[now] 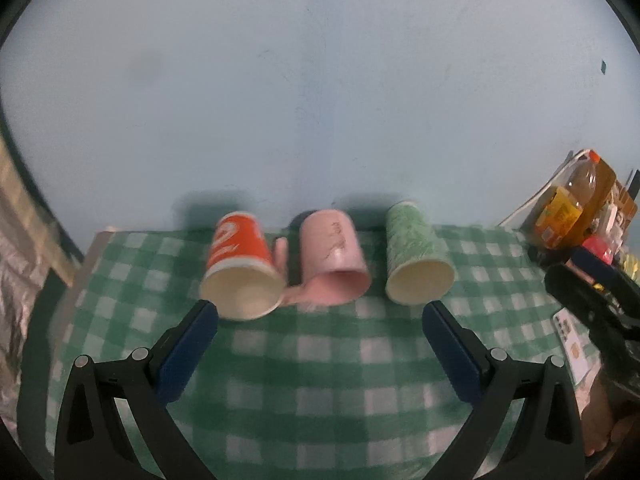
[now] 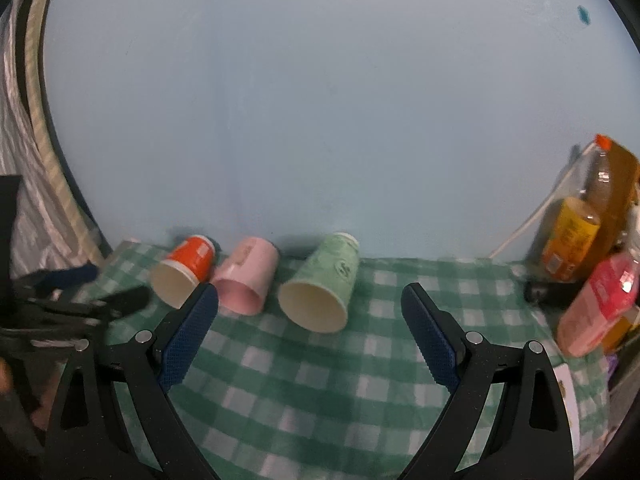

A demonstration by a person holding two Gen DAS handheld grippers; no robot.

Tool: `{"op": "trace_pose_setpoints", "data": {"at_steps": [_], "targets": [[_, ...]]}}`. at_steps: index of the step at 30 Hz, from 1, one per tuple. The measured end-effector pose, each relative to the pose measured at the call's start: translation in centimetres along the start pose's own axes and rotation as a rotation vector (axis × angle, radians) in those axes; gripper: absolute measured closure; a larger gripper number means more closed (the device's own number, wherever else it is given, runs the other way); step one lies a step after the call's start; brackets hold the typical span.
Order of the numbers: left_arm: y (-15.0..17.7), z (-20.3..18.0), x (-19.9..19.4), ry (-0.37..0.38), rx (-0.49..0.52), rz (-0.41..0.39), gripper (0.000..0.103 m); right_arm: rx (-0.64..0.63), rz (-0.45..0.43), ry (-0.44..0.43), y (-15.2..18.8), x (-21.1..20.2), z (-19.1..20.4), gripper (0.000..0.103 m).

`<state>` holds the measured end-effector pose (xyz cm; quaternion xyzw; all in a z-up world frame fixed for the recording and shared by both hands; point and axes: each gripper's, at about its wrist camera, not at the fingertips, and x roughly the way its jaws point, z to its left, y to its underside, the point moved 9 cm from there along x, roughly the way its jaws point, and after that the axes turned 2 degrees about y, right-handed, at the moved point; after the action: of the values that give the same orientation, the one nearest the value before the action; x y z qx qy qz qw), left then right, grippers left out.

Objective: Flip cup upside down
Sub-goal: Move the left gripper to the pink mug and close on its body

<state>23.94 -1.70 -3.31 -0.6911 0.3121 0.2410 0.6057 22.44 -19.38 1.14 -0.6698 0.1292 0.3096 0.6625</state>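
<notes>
Three cups stand upright in a row on the green checked cloth by the wall: a red paper cup (image 1: 240,268), a pink mug (image 1: 334,260) with its handle to the left, and a green paper cup (image 1: 416,256). They also show in the right wrist view: the red cup (image 2: 184,270), the pink mug (image 2: 246,276), the green cup (image 2: 320,284). My left gripper (image 1: 320,312) is open and empty, just short of the cups. My right gripper (image 2: 310,294) is open and empty, near the green cup.
The light blue wall (image 1: 320,100) rises right behind the cups. Drink bottles (image 2: 576,236) and a pink bottle (image 2: 600,304) stand at the right of the table. The other gripper (image 1: 592,304) shows at the right edge. A curtain (image 2: 24,200) hangs at the left.
</notes>
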Motion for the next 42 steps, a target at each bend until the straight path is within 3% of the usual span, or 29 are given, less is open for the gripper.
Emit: {"op": "trace_pose_setpoints", "data": {"at_steps": [6,14,18,24,29,32,42], "targets": [[-1.4,-1.1,4.8,0.051,-0.044,0.156,0.0,0.084,0.122,-0.106,-2.8,3.2,-0.5,0.011],[-3.0,0.3,10.5,-0.02,-0.087,0.247,0.0,0.232,0.313,-0.212,-4.0,9.2,-1.8,0.011],[-3.5,0.7,13.2,-0.064,-0.088,0.291,0.001,0.268,0.386,-0.217,-3.6,12.3,-2.4,0.011],[-3.4,0.0,15.9,-0.057,-0.068,0.38,0.004,0.319,0.437,-0.196,-2.8,15.4,-4.0,0.011],[-3.2,-0.2,17.5,-0.052,-0.079,0.438,0.011,0.314,0.454,-0.186,-2.0,16.3,-4.5,0.011],[-2.8,-0.4,18.6,-0.044,-0.087,0.482,0.023,0.317,0.458,-0.182,-1.6,16.5,-4.7,0.011],[-2.3,0.0,20.9,-0.044,-0.099,0.543,0.029,0.284,0.454,-0.183,-0.6,15.8,-4.6,0.011]]}}
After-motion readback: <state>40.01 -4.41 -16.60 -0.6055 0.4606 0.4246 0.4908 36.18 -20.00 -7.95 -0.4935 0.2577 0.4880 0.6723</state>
